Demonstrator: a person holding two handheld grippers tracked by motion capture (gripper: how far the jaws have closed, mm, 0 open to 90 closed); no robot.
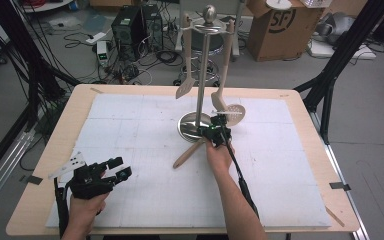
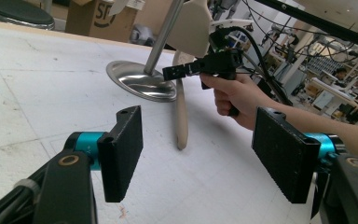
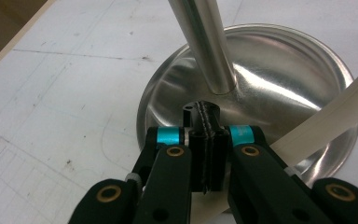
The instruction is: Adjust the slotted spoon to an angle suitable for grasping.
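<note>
Left gripper (image 1: 114, 169) sits at 7 o'clock on the tabletop (image 1: 145, 200), fingers (image 2: 121, 154) spread wide with nothing between them, pointing toward 2 o'clock. Right gripper (image 1: 219, 134) is farther in, near centre, its fingers (image 3: 208, 140) pressed flat together; whether anything thin is pinched between them I cannot tell. Spoon (image 1: 187, 154) lies on the white mat, handle end toward 7 o'clock, upper end running under the right gripper at the rim of the stand base (image 3: 279, 88). In the right gripper view a pale handle (image 3: 326, 121) crosses the base just beside the fingers. Stand (image 1: 202, 75) rises beyond at 12 o'clock, a spatula (image 1: 185, 87) and a slotted spoon (image 1: 234, 114) hanging from it.
</note>
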